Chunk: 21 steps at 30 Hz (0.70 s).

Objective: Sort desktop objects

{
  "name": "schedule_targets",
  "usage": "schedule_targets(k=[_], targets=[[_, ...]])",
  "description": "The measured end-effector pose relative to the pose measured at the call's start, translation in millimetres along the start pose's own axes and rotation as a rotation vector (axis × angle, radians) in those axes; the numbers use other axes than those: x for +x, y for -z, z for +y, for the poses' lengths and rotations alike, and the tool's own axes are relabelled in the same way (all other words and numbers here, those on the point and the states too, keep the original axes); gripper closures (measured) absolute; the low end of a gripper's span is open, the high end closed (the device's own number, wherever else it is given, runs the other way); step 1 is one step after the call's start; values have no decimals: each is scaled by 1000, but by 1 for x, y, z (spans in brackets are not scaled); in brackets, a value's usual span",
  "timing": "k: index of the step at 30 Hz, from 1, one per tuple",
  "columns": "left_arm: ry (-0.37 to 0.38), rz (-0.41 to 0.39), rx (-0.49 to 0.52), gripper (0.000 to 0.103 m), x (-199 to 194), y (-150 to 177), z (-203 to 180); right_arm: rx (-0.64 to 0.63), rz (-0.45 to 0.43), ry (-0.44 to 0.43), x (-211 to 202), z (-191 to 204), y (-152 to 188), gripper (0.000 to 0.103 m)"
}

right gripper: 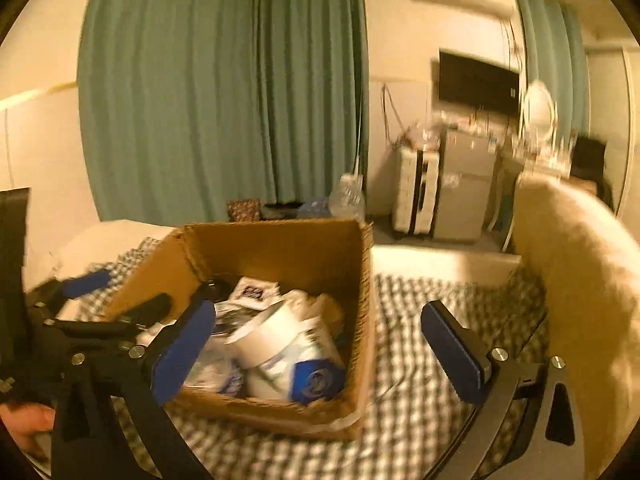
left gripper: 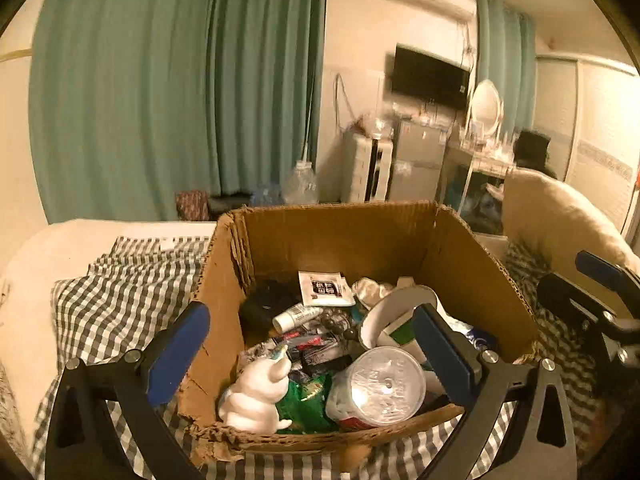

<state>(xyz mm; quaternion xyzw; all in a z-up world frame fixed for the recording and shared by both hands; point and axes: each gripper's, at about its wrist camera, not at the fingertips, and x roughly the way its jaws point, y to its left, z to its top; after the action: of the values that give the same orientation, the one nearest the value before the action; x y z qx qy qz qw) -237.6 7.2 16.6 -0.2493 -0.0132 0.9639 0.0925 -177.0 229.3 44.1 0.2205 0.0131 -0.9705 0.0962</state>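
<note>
Checked bedcover (left gripper: 120,280), teal curtain (left gripper: 160,92) backing scene. Left gripper (left gripper: 308,356) hovering spread wide, empty, straddling cardboard box (left gripper: 472,280) near rim. Right gripper (right gripper: 320,344) gaping, empty, over box right wall. Sitting inside: white figurine (left gripper: 260,396), clear round tub (left gripper: 380,384), sachet (left gripper: 324,288).

My right wrist view is smeared, so the clutter in the cardboard box (right gripper: 280,252) is unreadable. From the left wrist, my right tongs (left gripper: 600,300) run off the frame edge. The dresser items (left gripper: 484,142) are too small to identify.
</note>
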Motion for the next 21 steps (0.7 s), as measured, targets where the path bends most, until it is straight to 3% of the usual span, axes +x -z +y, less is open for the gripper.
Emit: schedule_targets(k=[5,11,16,21], targets=[[-58,27,-15,0,-5,2,4,1,11,41,-5,-9,19,0],[-70,10,45,0,-30,7,-10,46,38,37,-16,-11,26,0],[-1,39,-9,0,-53,30,-11,91,92,33,-27,-13,41,0],[8,65,-76,0,-64,62,-2,93,116,24,-35,-7,54,0]])
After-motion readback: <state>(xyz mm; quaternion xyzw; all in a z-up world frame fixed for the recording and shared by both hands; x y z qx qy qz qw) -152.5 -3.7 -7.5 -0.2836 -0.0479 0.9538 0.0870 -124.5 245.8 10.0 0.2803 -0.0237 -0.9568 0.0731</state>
